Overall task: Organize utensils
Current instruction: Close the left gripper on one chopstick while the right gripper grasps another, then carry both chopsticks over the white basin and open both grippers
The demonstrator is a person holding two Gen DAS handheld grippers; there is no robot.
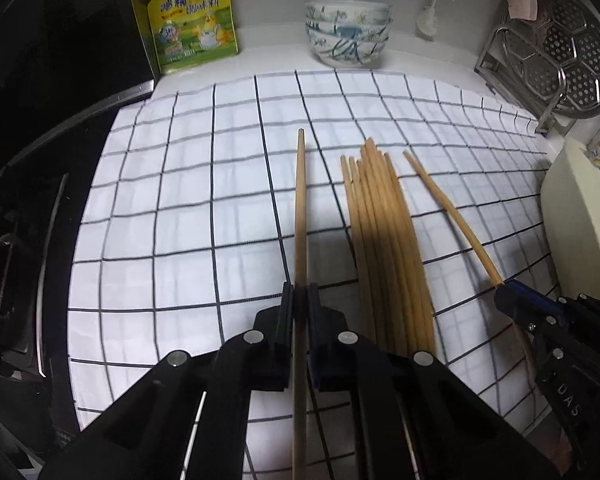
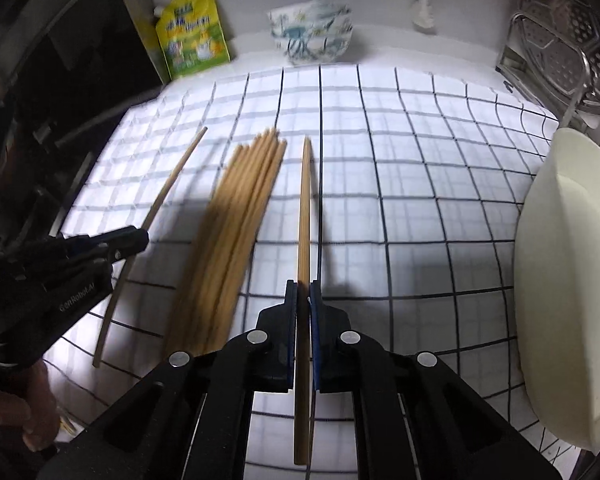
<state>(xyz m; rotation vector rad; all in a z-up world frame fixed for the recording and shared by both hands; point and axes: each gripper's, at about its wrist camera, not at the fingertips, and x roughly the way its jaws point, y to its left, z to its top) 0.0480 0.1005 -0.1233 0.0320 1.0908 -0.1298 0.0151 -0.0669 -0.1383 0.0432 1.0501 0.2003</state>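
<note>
Left gripper [image 1: 300, 294] and right gripper [image 2: 304, 290] each clench one chopstick, flanking the chopstick bundle [image 1: 384, 240] on the checked cloth [image 1: 180, 200]

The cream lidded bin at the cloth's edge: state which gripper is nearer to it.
Right. The right gripper, jaws shut on a chopstick, sits just beside the cream bin. The left gripper is farther away, beyond the chopstick bundle.

Both wrist views close, angled down, sharing checked cloth [image 1: 180, 200], chopstick pile [image 2: 236, 216]
</note>
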